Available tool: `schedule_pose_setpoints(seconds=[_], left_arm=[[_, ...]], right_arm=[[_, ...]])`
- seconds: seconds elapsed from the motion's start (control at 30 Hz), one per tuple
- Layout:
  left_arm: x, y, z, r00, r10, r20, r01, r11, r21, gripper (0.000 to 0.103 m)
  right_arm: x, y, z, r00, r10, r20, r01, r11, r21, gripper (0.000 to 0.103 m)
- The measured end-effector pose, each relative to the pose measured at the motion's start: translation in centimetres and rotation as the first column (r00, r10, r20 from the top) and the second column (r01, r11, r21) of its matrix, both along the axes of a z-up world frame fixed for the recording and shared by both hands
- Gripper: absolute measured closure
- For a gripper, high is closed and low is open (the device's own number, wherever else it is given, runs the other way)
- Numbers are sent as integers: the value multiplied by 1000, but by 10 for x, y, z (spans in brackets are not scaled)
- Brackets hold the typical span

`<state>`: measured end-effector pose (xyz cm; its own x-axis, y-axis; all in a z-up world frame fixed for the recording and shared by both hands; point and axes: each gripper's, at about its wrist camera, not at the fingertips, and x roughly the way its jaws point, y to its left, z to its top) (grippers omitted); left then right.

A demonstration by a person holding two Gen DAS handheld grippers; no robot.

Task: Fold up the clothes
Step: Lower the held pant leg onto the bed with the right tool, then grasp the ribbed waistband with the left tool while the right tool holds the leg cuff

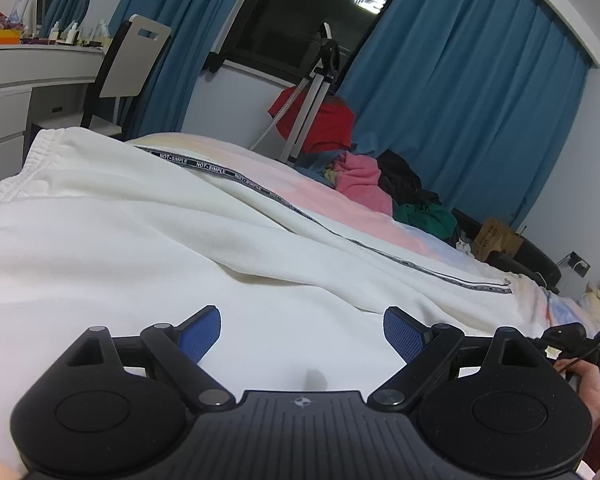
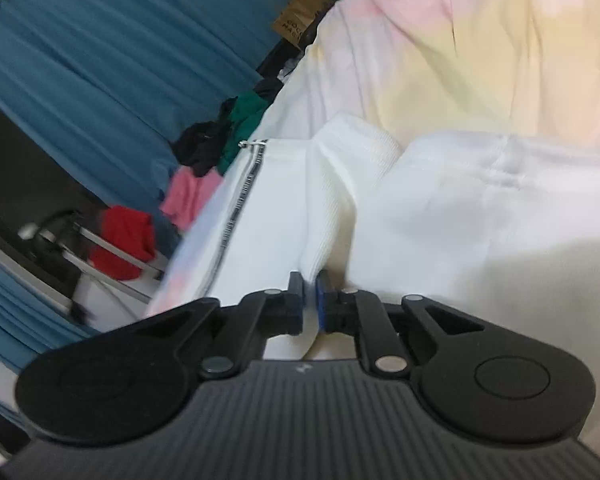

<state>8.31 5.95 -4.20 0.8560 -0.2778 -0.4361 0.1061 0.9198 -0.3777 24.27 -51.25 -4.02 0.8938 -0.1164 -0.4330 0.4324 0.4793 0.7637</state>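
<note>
Between the right tongs [image 2: 310, 300], white trousers [image 2: 328, 216] sit pinched; left tongs [image 1: 302, 334] gape.

Pastel-sheeted bed [image 1: 364, 216] under white garment [image 1: 120, 220], clothes pile [image 1: 400, 188] beyond.

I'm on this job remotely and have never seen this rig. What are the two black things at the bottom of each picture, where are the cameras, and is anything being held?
There is no robot arm: a person holds a two-finger tool in each hand, and a camera on each tool looks forward along its fingers. The black shapes are the tools themselves.

The left wrist view shows the left gripper with its blue-padded fingers wide apart above a white garment, holding nothing. The garment lies on a bed with a pastel sheet; a pile of other clothes sits further back near blue curtains.

The right wrist view, somewhat blurred, shows the right gripper pinching a fold of the same white garment.
</note>
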Motion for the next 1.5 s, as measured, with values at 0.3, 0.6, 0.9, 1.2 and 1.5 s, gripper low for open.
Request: schedule_pose_setpoints(seconds=[0.3, 0.6, 0.9, 1.2, 1.5], left_arm=[[9, -1, -9, 999, -1, -39, 1, 1000, 5, 13], [15, -2, -14, 998, 11, -55, -9, 1000, 25, 13], [6, -1, 6, 999, 40, -10, -38, 992, 117, 13], [-15, -2, 21, 999, 53, 10, -54, 984, 168, 13], [-49, 9, 33, 997, 59, -47, -50, 985, 166, 13]], right_arm=[[21, -9, -3, 998, -55, 35, 53, 998, 46, 32], [21, -9, 24, 984, -178, 11, 176, 955, -239, 95], [7, -22, 13, 983, -157, -91, 131, 960, -246, 90], [-73, 22, 66, 978, -177, -107, 144, 953, -266, 47], [-141, 37, 87, 922, -315, -225, 188, 872, -452, 33]])
